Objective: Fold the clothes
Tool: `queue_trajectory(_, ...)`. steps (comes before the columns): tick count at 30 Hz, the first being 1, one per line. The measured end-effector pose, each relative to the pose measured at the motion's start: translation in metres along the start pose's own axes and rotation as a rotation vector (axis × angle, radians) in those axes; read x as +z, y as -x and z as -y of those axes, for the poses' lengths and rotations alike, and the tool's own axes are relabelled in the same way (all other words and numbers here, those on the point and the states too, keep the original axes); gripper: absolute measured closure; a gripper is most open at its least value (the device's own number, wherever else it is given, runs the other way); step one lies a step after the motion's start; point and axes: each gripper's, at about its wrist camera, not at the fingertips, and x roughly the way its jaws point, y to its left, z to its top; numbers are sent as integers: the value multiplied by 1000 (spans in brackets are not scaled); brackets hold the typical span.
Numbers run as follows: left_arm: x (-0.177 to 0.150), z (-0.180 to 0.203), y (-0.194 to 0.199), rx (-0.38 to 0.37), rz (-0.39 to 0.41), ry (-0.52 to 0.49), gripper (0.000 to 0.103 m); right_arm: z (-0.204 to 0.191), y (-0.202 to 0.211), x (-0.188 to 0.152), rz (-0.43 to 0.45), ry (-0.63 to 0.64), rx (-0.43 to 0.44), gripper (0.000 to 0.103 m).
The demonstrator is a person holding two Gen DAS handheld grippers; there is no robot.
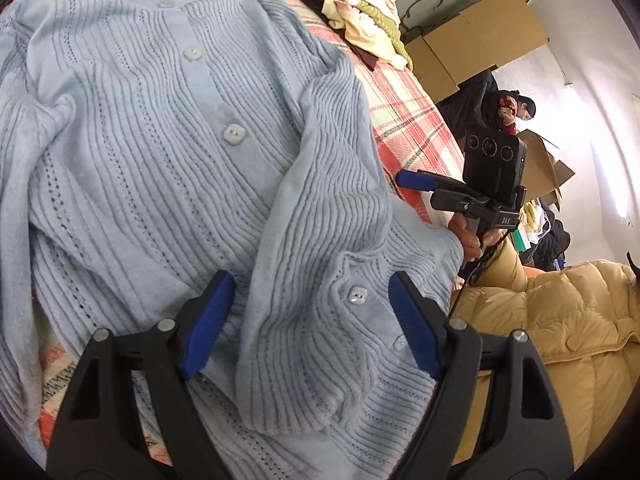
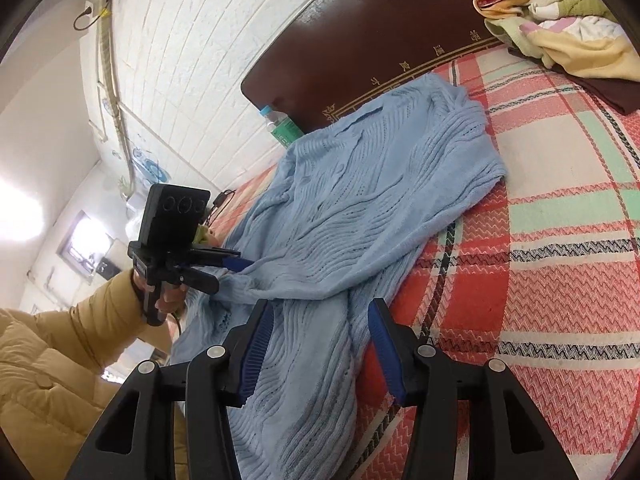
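While both grippers hovered with jaws apart, holding nothing, the left gripper [image 1: 312,324] straddled the cardigan's [image 1: 160,152] sleeve [image 1: 320,240]; beneath them it lay buttoned on the blanket [image 2: 560,240], the right gripper [image 2: 320,344] over its hem.

A bed [image 2: 560,208] under a red plaid cover carries a blue cardigan [image 1: 168,152], spread flat with buttons up. Beyond the cardigan's collar, near the dark headboard [image 2: 360,40], lies a heap of clothes [image 2: 560,28].

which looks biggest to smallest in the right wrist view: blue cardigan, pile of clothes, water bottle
1. blue cardigan
2. pile of clothes
3. water bottle
The bottle is partly hidden and farther off, so true size is unsure.
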Motion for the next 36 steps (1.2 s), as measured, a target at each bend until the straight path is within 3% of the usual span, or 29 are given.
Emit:
queue_trajectory(4,-1,4,-3,51,-31,-22,64,2,1,-1,4,-14,0,48)
queue_trajectory(6,-2,9,-3,78,-33,-42,74,3,1,-1,5,-19,2,48)
queue_trajectory(9,-2,18,-1,65,-35,-69,74,4,1,-1,4,-22,3,47)
queue_trajectory(11,-2,23,0,50,-32,-85,63,5,1,-2,5,-24,4,47)
queue_trajectory(12,-1,23,1,43,-25,-76,37,5,1,-2,5,-25,5,47)
queue_trajectory(13,0,21,2,36,-15,-59,19,5,1,-2,5,-26,6,47)
queue_trajectory(19,4,10,8,8,20,7,22,5,-1,-4,-9,-24,5,47)
queue_trajectory(20,5,9,6,19,10,13,26,5,-2,-4,-12,-23,4,47)
queue_trajectory(22,4,9,1,37,-21,13,48,5,-2,-5,-15,-25,0,47)
queue_trajectory(26,3,13,-6,51,-52,-8,63,5,-2,-6,-15,-29,-5,47)
queue_trajectory(30,2,14,1,-16,-22,-10,61,4,-3,-7,-13,-29,-9,47)
queue_trajectory(33,3,8,6,0,2,14,39,4,-3,-7,-12,-30,-9,47)
queue_trajectory(36,4,1,4,24,1,56,39,4,-3,-8,-12,-28,-8,47)
